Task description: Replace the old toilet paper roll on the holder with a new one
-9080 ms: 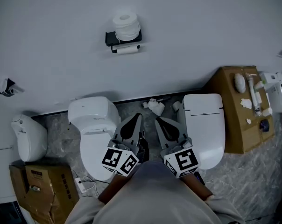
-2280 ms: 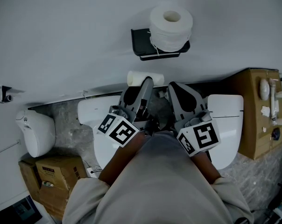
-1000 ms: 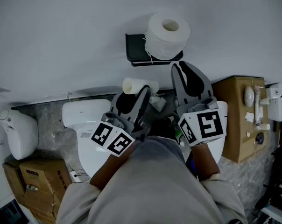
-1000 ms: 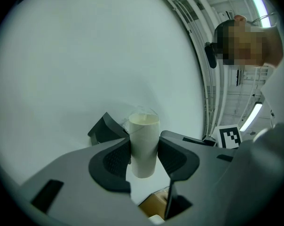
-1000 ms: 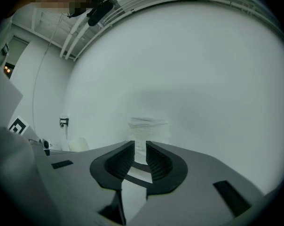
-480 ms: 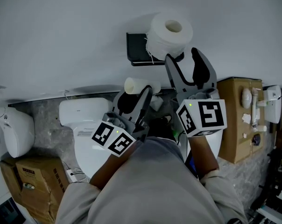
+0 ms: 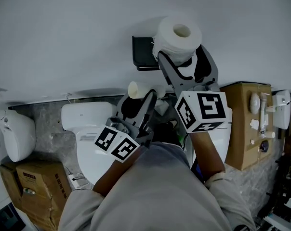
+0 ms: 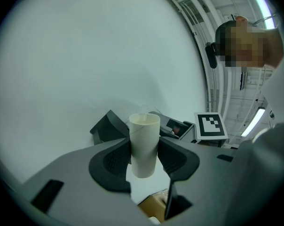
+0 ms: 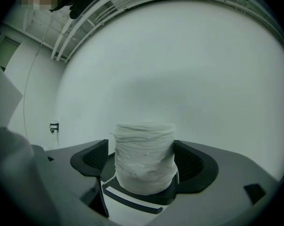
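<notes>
The new white toilet roll [image 7: 179, 35] stands upright on the black wall holder [image 7: 141, 52]. My right gripper [image 7: 181, 56] reaches level to it; its jaws are opening, one on each side of the roll [image 9: 144, 161], and the pads are not pressing on it. The holder's shelf [image 9: 141, 199] shows under the roll. My left gripper [image 7: 139, 96] hangs lower and left, shut on the empty cardboard tube [image 7: 138, 88]. In the left gripper view the tube [image 8: 144, 142] stands upright between the pads, with the holder [image 8: 106, 126] behind.
A white toilet [image 7: 85, 129] sits below the left gripper, another [image 7: 223, 146] under my right arm. A brown box [image 7: 246, 129] with small items stands on the right. A white fixture [image 7: 15, 134] and a cardboard box [image 7: 32, 186] are at left.
My right gripper rose toward the wall holder and its jaws spread from shut to either side of the new roll. The left gripper kept still with the tube.
</notes>
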Action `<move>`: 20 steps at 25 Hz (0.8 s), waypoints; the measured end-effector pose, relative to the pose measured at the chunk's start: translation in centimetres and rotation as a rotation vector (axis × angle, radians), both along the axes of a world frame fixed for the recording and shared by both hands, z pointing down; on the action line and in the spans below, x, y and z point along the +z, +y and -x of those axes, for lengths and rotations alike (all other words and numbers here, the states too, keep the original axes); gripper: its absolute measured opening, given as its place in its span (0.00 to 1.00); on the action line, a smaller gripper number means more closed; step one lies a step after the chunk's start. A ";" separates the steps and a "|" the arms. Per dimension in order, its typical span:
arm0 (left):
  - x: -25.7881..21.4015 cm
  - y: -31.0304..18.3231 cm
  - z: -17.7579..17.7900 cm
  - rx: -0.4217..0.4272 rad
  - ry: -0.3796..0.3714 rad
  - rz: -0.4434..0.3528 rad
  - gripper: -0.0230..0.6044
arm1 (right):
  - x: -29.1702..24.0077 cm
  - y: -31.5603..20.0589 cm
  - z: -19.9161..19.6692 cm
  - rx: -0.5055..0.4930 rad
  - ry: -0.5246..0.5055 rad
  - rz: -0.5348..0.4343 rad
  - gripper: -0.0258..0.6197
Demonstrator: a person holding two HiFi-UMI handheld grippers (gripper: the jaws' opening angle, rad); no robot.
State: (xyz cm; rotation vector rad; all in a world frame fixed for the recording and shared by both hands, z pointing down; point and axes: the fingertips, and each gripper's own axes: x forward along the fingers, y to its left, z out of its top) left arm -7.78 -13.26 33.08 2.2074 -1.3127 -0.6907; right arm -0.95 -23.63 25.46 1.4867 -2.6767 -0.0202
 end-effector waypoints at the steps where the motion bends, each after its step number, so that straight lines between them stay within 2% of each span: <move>1: 0.1 -0.1 0.0 -0.001 0.002 0.002 0.31 | 0.1 -0.2 0.1 0.003 0.006 -0.001 0.70; 7: 0.3 -0.3 0.4 -0.002 0.005 0.011 0.31 | 0.9 -1.7 -0.1 0.048 0.042 0.023 0.73; 20: 0.7 -0.8 1.4 -0.011 0.017 0.020 0.31 | 1.4 -2.8 0.7 0.047 0.036 0.026 0.74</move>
